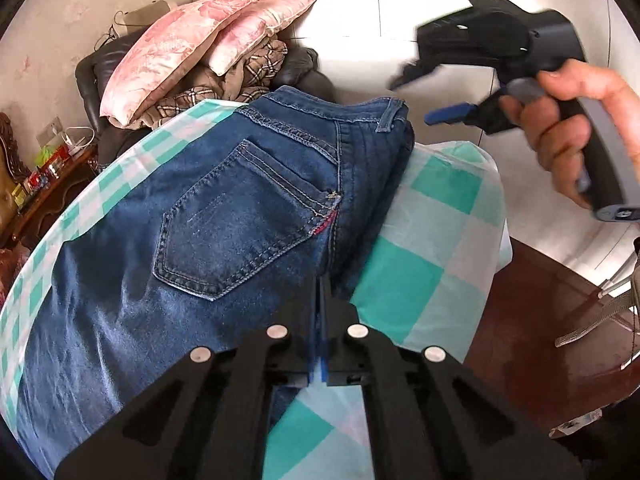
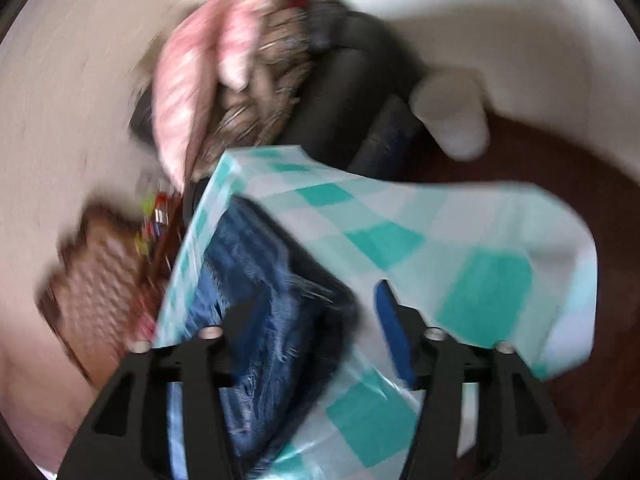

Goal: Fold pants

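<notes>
Side table: at the far left of the left wrist view, a dark wooden side table (image 1: pixel 60 176) is carrying small colourful items and white cables.
Armchair: a dark armchair (image 1: pixel 90 76) is standing behind the counter, holding a pink pillow (image 1: pixel 188 44) on top of a plaid blanket (image 1: pixel 256 68).
Counter: the counter is lying under a teal and white checked cloth (image 1: pixel 436 216), whose right edge is hanging over a dark red floor (image 1: pixel 532 300).
Pants: dark blue denim pants (image 1: pixel 208 220) are lying on the checked cloth, reaching from the lower left to the top centre, with a back pocket (image 1: pixel 240 224) facing up and the waistband with a belt loop at the far end.
Left gripper: the left gripper (image 1: pixel 322 292) is sitting at the right edge of the pants, beside the back pocket, and its jaws are pressed together; no cloth is showing clearly between them.
Right gripper: the right gripper (image 1: pixel 432 96) is hanging in the air at the upper right, beyond the waistband and apart from the pants, gripped by a hand (image 1: pixel 568 128).
Right jaws: in the blurred right wrist view the jaws are standing apart with nothing clamped, above the pants and the checked cloth.
Cup: a pale cup-like shape (image 2: pixel 452 116), too blurred to tell for certain, is appearing at the upper right.
</notes>
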Tool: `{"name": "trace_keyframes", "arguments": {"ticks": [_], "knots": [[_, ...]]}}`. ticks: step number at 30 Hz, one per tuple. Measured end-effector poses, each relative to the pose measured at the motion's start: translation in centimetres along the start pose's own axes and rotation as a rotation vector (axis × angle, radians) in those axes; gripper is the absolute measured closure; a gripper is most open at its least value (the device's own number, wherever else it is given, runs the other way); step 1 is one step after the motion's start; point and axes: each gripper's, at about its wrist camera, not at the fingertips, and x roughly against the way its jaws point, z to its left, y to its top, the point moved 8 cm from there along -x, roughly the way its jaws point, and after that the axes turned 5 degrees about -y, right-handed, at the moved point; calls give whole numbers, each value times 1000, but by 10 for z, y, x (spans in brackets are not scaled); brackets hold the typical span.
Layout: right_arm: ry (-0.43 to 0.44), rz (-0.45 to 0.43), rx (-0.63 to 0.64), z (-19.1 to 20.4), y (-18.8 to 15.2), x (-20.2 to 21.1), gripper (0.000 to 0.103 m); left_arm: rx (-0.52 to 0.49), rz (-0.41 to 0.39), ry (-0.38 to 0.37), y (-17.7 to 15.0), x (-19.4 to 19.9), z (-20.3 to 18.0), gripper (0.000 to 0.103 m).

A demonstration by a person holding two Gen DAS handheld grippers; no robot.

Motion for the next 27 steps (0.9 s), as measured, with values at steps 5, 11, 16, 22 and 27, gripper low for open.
{"name": "trace_keyframes", "arguments": {"ticks": [5,11,16,22,27], "knots": [[-171,27,169,8,-2,-22,82,159,-43,-81,3,11,12,57],[-316,-17,334,9,-12,-18,83,545,-143,-72,-28,55,80,51],[-437,-117,440,26,-17,-1,70,772,-110,152,-94,99,153,41],[-447,-189,701,105,-90,12,26,834,10,418,-157,130,197,18],[-394,-142,872,168,-177,-5,18,750,-67,626,-184,179,225,3]]}}
